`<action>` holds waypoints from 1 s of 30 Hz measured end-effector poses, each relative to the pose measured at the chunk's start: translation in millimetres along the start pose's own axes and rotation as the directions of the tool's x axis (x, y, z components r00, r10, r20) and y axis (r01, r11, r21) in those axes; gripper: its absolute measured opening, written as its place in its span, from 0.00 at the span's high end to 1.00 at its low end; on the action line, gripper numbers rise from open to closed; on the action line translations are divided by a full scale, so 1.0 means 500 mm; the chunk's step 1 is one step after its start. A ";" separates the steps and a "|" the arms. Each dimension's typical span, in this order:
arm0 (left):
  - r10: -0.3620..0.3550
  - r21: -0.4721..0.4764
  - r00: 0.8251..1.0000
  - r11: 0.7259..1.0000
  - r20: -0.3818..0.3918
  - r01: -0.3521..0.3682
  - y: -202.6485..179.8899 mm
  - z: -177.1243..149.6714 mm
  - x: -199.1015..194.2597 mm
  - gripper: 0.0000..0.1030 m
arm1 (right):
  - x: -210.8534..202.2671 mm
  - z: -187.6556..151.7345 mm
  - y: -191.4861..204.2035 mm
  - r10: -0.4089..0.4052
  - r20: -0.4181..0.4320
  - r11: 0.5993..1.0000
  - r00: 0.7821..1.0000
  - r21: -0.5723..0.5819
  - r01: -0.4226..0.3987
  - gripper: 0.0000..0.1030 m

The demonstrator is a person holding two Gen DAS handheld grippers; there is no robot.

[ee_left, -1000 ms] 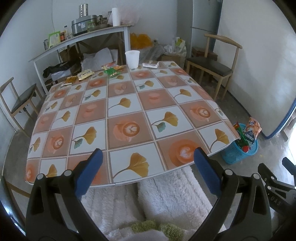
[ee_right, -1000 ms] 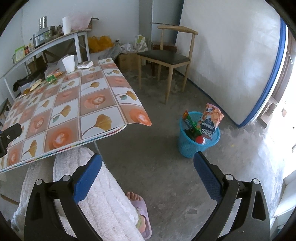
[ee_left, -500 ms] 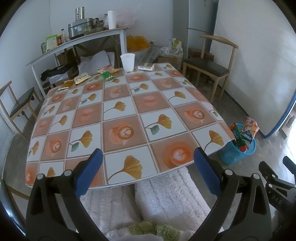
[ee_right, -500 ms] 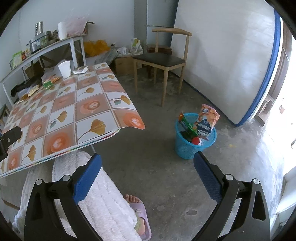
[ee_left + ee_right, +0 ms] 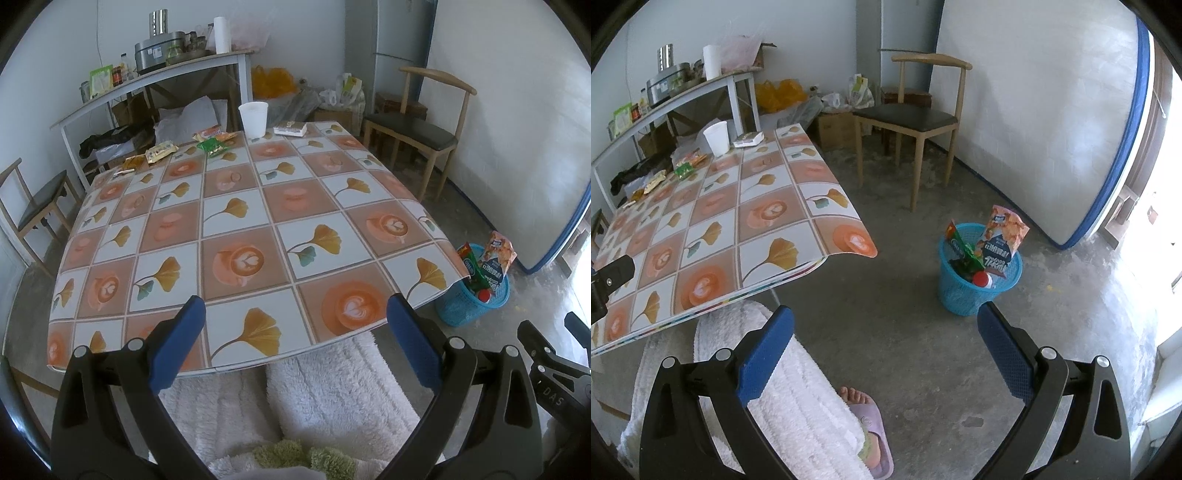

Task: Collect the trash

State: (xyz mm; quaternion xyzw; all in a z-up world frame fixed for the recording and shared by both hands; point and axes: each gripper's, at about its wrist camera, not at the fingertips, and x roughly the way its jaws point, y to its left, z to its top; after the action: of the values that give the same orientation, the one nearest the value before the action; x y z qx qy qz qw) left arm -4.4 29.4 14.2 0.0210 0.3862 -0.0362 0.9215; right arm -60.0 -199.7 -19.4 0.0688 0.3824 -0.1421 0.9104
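Trash lies in two places. Several wrappers [image 5: 162, 151] sit in a loose row along the far edge of the table [image 5: 236, 236], beside a white cup [image 5: 253, 119] that stands upright with its mouth up. A green packet [image 5: 212, 146] lies flat just near the cup, and a small flat box [image 5: 290, 127] lies to the cup's right, its long axis roughly parallel to the far edge. The near half of the table carries nothing.

The remaining trash is in a blue bin [image 5: 964, 291] on the floor, off the table's near right corner and well apart from the wrappers. An orange bag [image 5: 1003, 236] stands on end in the bin, long axis near vertical, top end tilted slightly to the right and protruding above the rim. A green packet [image 5: 962, 247] leans to the left beside it. A red cap [image 5: 982, 279] shows just below them, inside the rim.

The left gripper [image 5: 295, 339] hangs over the table's near edge, fingers spread wide with nothing between them, aimed along the table toward the cup. The right gripper [image 5: 886, 343] hangs over the bare floor, fingers equally spread and empty, aimed toward the bin. A person sits at the table in white fleece; one foot [image 5: 866, 424] in a sandal rests on the floor.
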 end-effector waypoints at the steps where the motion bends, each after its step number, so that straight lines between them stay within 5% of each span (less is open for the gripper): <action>1: -0.001 0.000 1.000 1.000 0.001 0.001 0.001 0.001 0.000 0.08 | 0.001 0.001 -0.002 -0.001 -0.001 1.000 1.000 0.000 0.001 0.06; 30: -0.002 -0.001 1.000 1.000 0.001 0.002 0.003 0.003 -0.001 0.08 | -0.009 0.012 -0.001 -0.017 0.025 1.000 1.000 -0.002 0.017 0.06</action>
State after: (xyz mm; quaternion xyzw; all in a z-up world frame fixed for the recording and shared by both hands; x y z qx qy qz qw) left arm -3.8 31.0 15.7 0.0202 0.3856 -0.0368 0.9217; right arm -59.2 -200.6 -12.1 0.0627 0.3716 -0.1501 0.9140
